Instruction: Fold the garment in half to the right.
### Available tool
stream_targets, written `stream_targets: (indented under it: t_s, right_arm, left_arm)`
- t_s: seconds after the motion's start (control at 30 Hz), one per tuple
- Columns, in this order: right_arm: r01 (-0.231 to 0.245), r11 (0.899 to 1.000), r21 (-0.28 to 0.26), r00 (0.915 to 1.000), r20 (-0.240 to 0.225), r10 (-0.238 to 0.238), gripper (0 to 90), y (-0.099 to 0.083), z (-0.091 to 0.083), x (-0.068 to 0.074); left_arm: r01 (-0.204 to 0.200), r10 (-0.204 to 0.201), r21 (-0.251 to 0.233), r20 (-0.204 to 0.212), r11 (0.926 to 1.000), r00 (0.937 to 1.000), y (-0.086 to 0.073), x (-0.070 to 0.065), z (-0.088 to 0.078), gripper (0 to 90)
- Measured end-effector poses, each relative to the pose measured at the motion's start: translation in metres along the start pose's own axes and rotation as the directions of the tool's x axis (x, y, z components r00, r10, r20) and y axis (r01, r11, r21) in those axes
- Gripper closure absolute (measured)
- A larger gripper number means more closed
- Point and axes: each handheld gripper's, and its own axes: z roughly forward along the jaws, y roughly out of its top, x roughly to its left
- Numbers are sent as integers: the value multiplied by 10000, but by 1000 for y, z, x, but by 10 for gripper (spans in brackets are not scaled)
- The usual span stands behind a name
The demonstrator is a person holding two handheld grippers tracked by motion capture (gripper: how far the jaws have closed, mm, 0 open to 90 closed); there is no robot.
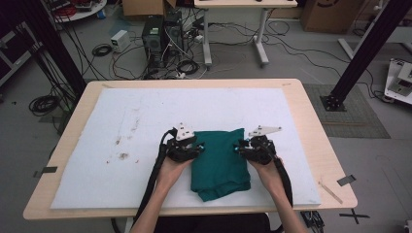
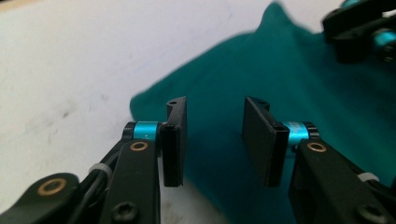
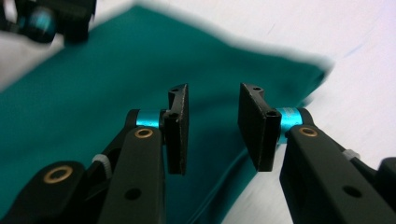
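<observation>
A folded green cloth (image 1: 221, 162) lies on the white mat (image 1: 121, 145) that covers the wooden table (image 1: 311, 126), in the near half of the mat and a little right of its middle. In the high view, the cloth looks like a thick rectangle with its far edge straight and its near edge bunched and uneven. The left gripper (image 1: 200, 146) is at the left side of the cloth, close to its far left corner, and the right gripper (image 1: 236, 146) is at the right side, close to the far right corner; they point toward each other across the fabric. In the left gripper view, the left gripper (image 2: 215, 140) has its jaws partly open, with a clear gap between the two black pads, and the green cloth (image 2: 289, 84) is seen behind this gap, but the pads do not press on it. In the right gripper view, the right gripper (image 3: 214, 128) is also partly open, its jaws hang over the edge of the cloth (image 3: 116, 70) where it meets the mat (image 3: 364, 70), and nothing is gripped between them. Both hands hold the grippers low, near the cloth surface. Whether the tips touch the fabric I cannot tell.
</observation>
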Motion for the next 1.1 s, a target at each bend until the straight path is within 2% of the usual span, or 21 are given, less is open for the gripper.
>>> stream_targets:
  t_s: [0.07, 0.1, 0.2, 0.23, 0.3, 0.37, 0.43, 0.5, 0.6, 0.67, 0.77, 0.8, 0.83, 0.9, 1.0, 1.07, 1.1]
  right_arm:
    - [283, 9989, 384, 9993, 216, -291, 711, -12, 0, 4]
    - [311, 9987, 414, 9992, 232, -320, 721, -17, -1, 4]
    - [-71, 9997, 238, 9998, -164, 75, 743, -34, -12, -1]
    - [-230, 9993, 285, 9993, -289, 238, 743, -36, -15, -3]
    - [-441, 9983, 391, 9986, -273, 452, 717, -35, -22, -7]
    - [-336, 9994, 9, 9994, 63, 336, 660, -25, -25, -7]
    - [-260, 9983, -531, 9994, 214, 272, 641, -8, -24, -8]
    - [-207, 9956, -917, 9981, 554, 259, 640, 10, -16, -10]
    - [-211, 9979, -608, 9927, 1176, 282, 644, 25, 3, -16]
    - [-313, 9993, -225, 9903, 1350, 340, 654, 25, 14, -20]
    - [-355, 9986, 385, 9890, 1451, 296, 681, 17, 24, -24]
    - [-301, 9987, 420, 9895, 1426, 238, 690, 14, 24, -24]
    - [-287, 9988, 384, 9894, 1431, 229, 695, 11, 24, -24]
    - [-289, 9991, 314, 9896, 1415, 241, 703, 7, 22, -23]
    - [-437, 9988, 239, 9898, 1366, 400, 697, 4, 20, -24]
    - [-581, 9981, 213, 9886, 1407, 545, 647, 4, 19, -25]
    - [-653, 9978, 150, 9864, 1521, 623, 625, 4, 17, -24]
  left_arm:
    - [186, -182, 298, -129, 9994, 9998, -6, 4, 2, 563]
    - [273, -271, 408, -56, 9988, 9996, -10, 6, 3, 557]
    - [570, -581, 380, 292, 9976, 9979, -13, 10, 1, 538]
    - [594, -599, 188, 304, 9981, 9977, -11, 11, -2, 539]
    - [748, -746, -573, 45, 9956, 9972, -5, 13, -8, 542]
    - [865, -884, -973, -149, 9915, 9960, 5, 17, -9, 572]
    - [729, -787, -1216, -436, 9899, 9959, 16, 19, -4, 625]
    - [746, -816, -1049, -645, 9917, 9946, 24, 23, 6, 675]
    - [1044, -1067, -566, -387, 9929, 9935, 25, 26, 21, 717]
    - [864, -868, -104, -474, 9962, 9951, 21, 27, 31, 740]
    - [918, -922, -85, -906, 9957, 9916, 17, 28, 37, 764]
    - [813, -811, -34, -1213, 9967, 9893, 17, 27, 38, 766]
    - [772, -766, -1, -1330, 9970, 9881, 17, 27, 39, 765]
    - [868, -861, -4, -1291, 9962, 9879, 16, 28, 39, 764]
    - [633, -617, 55, -1530, 9980, 9863, 16, 26, 40, 754]
    - [714, -693, 75, -1600, 9974, 9847, 17, 26, 36, 698]
    - [677, -676, -42, -1467, 9977, 9869, 17, 25, 30, 666]
